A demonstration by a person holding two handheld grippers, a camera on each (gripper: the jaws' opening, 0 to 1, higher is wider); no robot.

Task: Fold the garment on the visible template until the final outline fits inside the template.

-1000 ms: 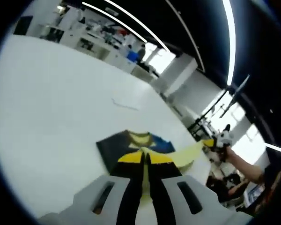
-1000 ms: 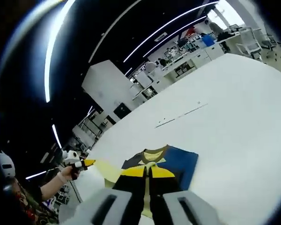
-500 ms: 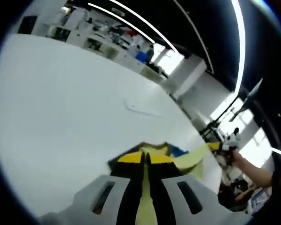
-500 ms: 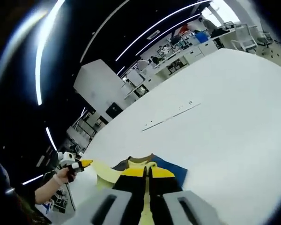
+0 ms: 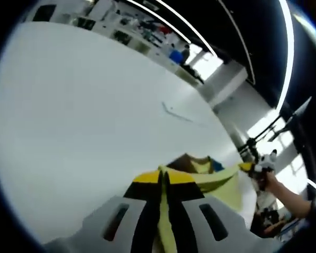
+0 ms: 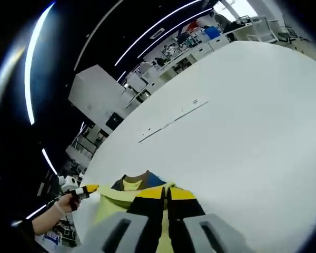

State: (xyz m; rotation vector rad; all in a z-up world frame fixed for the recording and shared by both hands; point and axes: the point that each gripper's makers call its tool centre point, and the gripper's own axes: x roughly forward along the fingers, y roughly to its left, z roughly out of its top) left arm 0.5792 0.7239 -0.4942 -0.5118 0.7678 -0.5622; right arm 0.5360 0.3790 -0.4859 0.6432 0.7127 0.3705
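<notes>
Pinching the yellow garment (image 5: 213, 179) at opposite ends, the left gripper (image 5: 163, 182) and right gripper (image 6: 166, 195) hold it taut above the white table (image 5: 84, 116), jaws closed on cloth. A thin line (image 6: 174, 117) marks the table beyond. Desks (image 6: 200, 45) stand far behind.

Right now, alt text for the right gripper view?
The right gripper is shut on the garment, yellow and dark cloth lifted and stretched over a white table. At left, the left gripper holds its other end.
</notes>
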